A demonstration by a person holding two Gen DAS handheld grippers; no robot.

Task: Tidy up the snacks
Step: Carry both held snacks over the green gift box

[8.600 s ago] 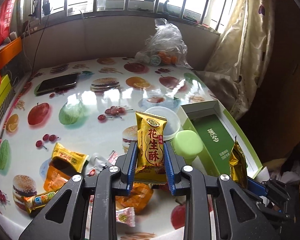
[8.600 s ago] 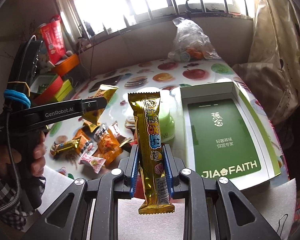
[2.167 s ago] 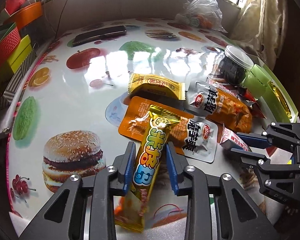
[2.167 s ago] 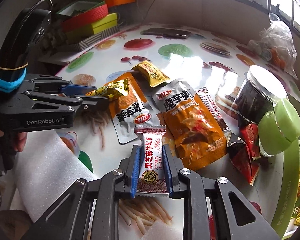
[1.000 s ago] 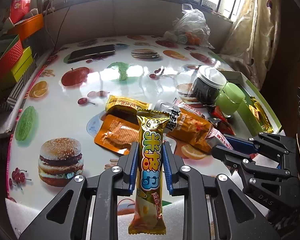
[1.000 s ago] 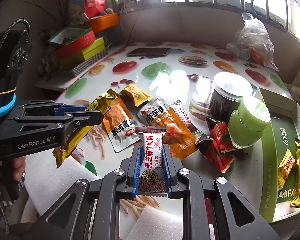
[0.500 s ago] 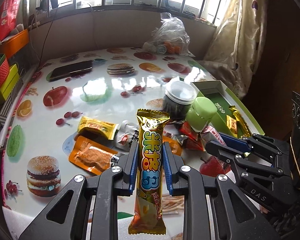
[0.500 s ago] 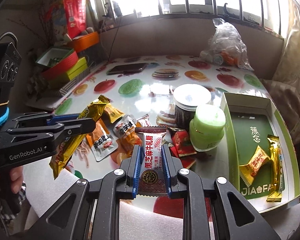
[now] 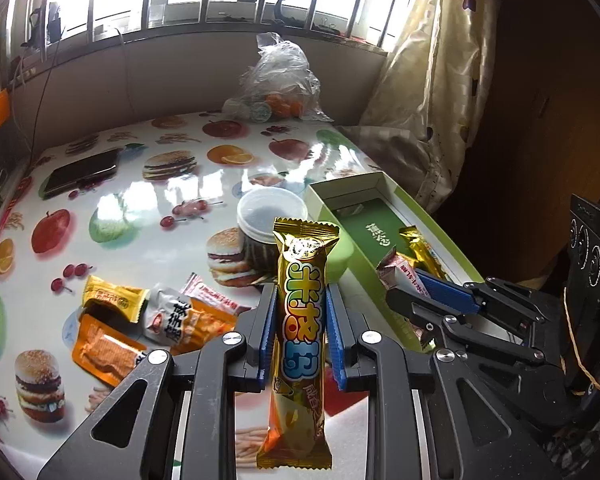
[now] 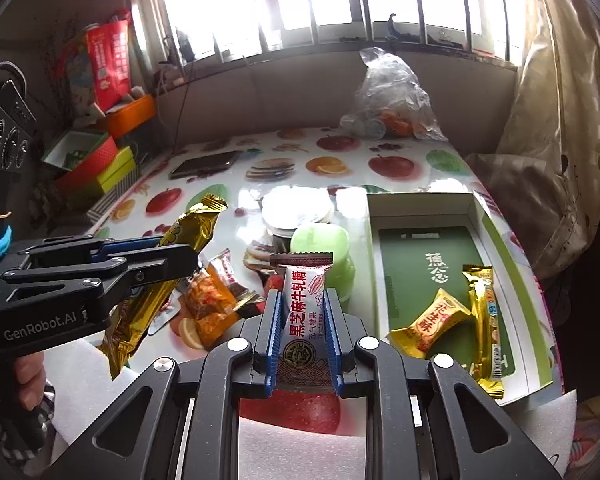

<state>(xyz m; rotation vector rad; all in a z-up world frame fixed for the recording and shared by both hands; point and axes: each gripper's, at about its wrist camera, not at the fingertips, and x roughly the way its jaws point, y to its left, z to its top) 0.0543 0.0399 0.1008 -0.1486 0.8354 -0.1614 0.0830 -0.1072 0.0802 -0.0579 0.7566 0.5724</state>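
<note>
Seen from the left wrist, the left gripper (image 9: 300, 330) pinches a long gold snack bar (image 9: 300, 328) upright between its blue pads, above a table (image 9: 140, 208) printed with fruit and burgers. On the table lie a yellow packet (image 9: 114, 298), an orange packet (image 9: 106, 356) and a grey-and-orange pouch (image 9: 188, 322), with a dark jar (image 9: 270, 226) and a green container (image 9: 338, 260) beside an open green box (image 9: 384, 236). The right gripper (image 9: 410, 294) reaches over the box's near edge, clamped on a pink-and-white candy packet (image 9: 400, 274). A black phone (image 9: 82, 172) and a clear plastic bag (image 9: 278, 84) sit farther back. From the right wrist, the right gripper (image 10: 302, 330) grips the candy packet (image 10: 304, 312) upright, just beside the box (image 10: 420, 208), which holds a small gold packet (image 10: 430, 324) and a gold bar (image 10: 486, 320). The left gripper (image 10: 168, 256) holds its gold snack bar (image 10: 160, 280) tilted at left.
</note>
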